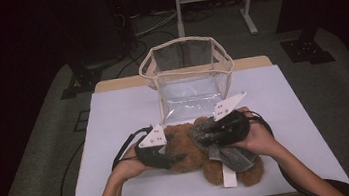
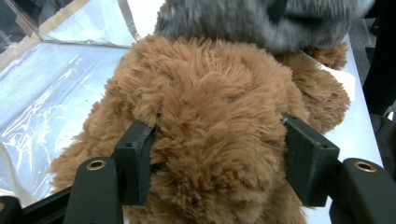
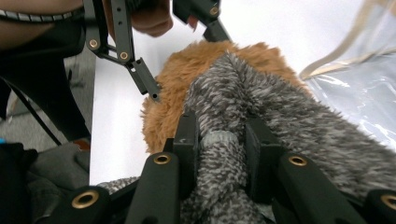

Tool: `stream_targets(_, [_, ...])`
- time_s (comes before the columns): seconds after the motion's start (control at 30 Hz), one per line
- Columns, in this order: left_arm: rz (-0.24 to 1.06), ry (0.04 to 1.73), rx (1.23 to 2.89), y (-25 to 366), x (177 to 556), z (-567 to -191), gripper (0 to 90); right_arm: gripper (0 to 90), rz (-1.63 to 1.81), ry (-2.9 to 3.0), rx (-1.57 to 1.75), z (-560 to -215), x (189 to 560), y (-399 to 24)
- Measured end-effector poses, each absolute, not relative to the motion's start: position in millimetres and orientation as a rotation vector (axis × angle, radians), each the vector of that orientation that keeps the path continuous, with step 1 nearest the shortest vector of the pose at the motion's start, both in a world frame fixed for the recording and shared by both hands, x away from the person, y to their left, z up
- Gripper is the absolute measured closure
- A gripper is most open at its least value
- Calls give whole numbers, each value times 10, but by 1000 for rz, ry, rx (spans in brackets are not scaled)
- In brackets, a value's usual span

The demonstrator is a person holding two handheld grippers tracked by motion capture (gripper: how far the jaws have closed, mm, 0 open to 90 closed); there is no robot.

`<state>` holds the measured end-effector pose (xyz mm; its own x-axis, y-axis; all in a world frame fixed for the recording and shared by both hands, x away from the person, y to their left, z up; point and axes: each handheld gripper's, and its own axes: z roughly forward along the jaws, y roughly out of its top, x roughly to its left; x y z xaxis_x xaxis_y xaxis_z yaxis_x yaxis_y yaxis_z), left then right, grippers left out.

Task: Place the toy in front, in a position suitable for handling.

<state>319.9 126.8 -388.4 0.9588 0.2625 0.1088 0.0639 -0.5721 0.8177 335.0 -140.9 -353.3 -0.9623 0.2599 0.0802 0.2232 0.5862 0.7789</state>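
Right now your left gripper (image 2: 215, 154) has its jaws pressed into the brown fur of the teddy bear (image 1: 191, 149), which lies on the white table (image 1: 115, 120) just in front of the clear plastic bag (image 1: 186, 69). Your right gripper (image 3: 219, 144) is clamped narrow on a fold of the grey knitted garment (image 3: 289, 121) that wraps the bear, and in that gripper's view the left gripper's jaws show at the far side of the toy, gripping the brown fur
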Motion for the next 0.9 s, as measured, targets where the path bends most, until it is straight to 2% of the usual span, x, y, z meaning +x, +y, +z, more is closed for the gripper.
stream_targets(0.4, [301, 193, 2206, 1277, 3170, -3868, 318, 689, 1354, 2649, 545, -3300, 3470, -1823])
stream_targets(0.57, [284, 212, 2203, 1324, 3197, -3821, 258, 691, 1337, 2708, 563, -3427, 3491, -1815])
stream_targets(0.67, [259, 213, 2143, 1327, 3188, -3752, 214, 692, 1349, 2733, 534, -3491, 3401, -1760])
stream_targets(0.77, [260, 190, 2179, 1248, 3185, -3753, 215, 692, 1340, 2765, 490, -3525, 3285, -1691])
stream_targets(0.9, [256, 170, 2211, 1192, 3163, -3834, 261, 690, 1312, 2756, 449, -3464, 3222, -1688])
